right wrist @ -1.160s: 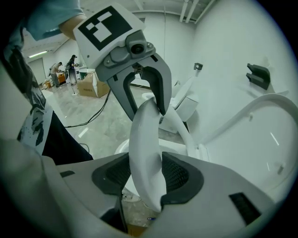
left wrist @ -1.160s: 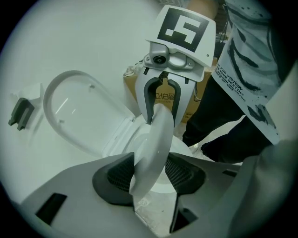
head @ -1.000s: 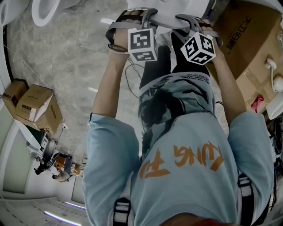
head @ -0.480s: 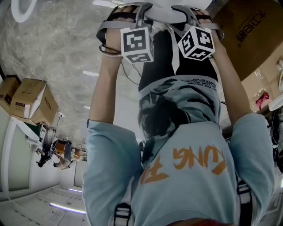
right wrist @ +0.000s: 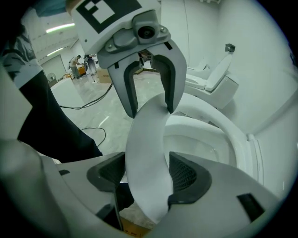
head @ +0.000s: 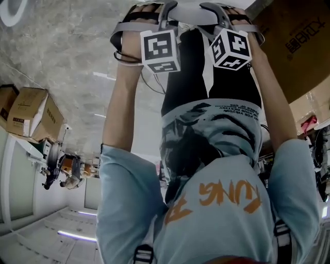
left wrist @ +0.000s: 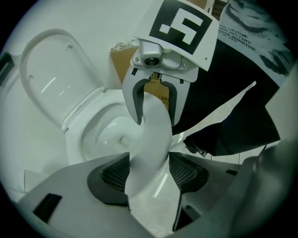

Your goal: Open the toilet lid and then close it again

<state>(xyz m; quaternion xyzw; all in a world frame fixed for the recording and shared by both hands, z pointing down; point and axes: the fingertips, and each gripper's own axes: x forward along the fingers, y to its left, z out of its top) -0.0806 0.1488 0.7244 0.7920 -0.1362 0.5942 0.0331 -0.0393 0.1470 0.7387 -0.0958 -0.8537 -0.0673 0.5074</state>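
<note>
The white toilet seat ring hangs raised over the bowl, and the lid stands upright behind. My left gripper has the ring between its pads, touching both. My right gripper holds the same ring from the opposite side, over the bowl rim. Both sets of jaws have just been opening somewhat, the right one most recently, with the ring still between them. Each view shows the other gripper straddling the ring: the right gripper and the left gripper. In the head view both reach the ring at the top.
A second toilet stands by the far wall. Cardboard boxes sit at the left and a large brown box at the right. A cable lies on the floor. The person's dark trousers are close to the bowl.
Both grippers have sunk together with the white ring between them. In the head view they slid toward the top edge, and the white bowl at top left has almost left the picture.
</note>
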